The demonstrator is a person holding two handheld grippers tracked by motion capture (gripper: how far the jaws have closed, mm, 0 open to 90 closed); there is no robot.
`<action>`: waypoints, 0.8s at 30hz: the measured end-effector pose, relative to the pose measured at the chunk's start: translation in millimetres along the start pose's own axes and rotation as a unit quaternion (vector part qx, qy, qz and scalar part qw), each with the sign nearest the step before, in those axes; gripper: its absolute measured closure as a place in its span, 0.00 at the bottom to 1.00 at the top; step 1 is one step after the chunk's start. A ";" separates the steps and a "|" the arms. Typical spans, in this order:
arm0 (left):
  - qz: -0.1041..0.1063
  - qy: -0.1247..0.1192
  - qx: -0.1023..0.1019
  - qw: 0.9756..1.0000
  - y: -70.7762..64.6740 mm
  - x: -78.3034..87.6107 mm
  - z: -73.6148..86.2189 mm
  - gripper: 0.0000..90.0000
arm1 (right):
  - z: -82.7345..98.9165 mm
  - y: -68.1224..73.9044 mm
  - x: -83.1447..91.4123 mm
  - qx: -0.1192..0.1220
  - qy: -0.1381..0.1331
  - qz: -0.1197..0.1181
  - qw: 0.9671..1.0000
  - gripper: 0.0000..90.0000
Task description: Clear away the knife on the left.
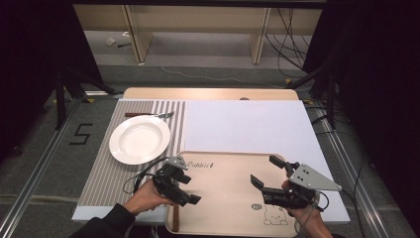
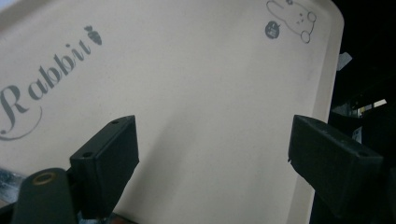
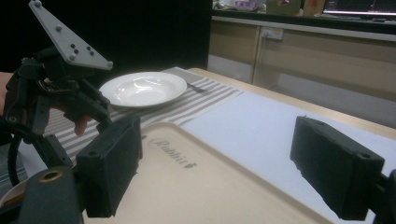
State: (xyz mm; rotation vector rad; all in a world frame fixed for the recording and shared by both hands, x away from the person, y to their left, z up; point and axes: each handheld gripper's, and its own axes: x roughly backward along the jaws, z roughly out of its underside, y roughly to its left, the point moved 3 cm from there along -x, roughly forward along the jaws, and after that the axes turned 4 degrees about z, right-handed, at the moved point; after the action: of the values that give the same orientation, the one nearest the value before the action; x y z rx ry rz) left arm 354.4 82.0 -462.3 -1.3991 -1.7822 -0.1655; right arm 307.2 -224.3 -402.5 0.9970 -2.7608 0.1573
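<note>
Over the near edge of the desk [image 1: 247, 124], we hold the left gripper [image 1: 182, 191] and right gripper [image 1: 265, 174] wide open and empty above the tray [image 1: 223, 183]. If lifting it, we'd grip opposite rims evenly; the plate [image 1: 139, 139] sits far-left.

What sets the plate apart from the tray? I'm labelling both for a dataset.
The plate is round and glossy white; the tray is rectangular, matte beige, printed with "Rabbit" and a cartoon rabbit. The plate lies on the striped mat, the tray mostly on the white sheet. Both are empty.
</note>
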 end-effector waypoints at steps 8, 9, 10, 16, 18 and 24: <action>-0.008 -0.058 -0.019 0.998 -1.0 10.2 -4.8 0.17 | 0.0 -0.1 -0.1 0.000 0.000 0.000 1.000 0.20; -0.013 -0.068 -0.022 0.997 -1.3 11.7 -5.4 0.17 | 0.0 0.0 0.0 0.000 0.000 0.000 1.000 0.20; -0.015 -0.072 -0.025 0.997 -1.2 12.7 -5.7 0.17 | 0.0 0.0 -0.1 0.000 0.000 0.000 1.000 0.20; -0.031 -0.128 -0.040 0.990 -2.4 22.9 -8.1 0.17 | 0.0 0.1 0.1 0.001 0.000 0.000 1.000 0.20; -0.031 -0.149 -0.042 0.987 -2.8 27.1 -8.8 0.17 | 0.0 0.0 0.2 0.001 0.000 0.000 1.000 0.20; -0.045 -0.205 -0.059 0.976 -4.2 38.6 -8.8 0.17 | 0.0 -0.2 0.4 0.002 0.000 0.001 1.000 0.20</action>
State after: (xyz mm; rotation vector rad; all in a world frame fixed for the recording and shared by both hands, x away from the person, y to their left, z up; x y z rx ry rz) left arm 354.6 104.1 -429.1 -1.5176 -2.2069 -0.0321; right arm 307.0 -224.7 -402.4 0.9956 -2.7629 0.1618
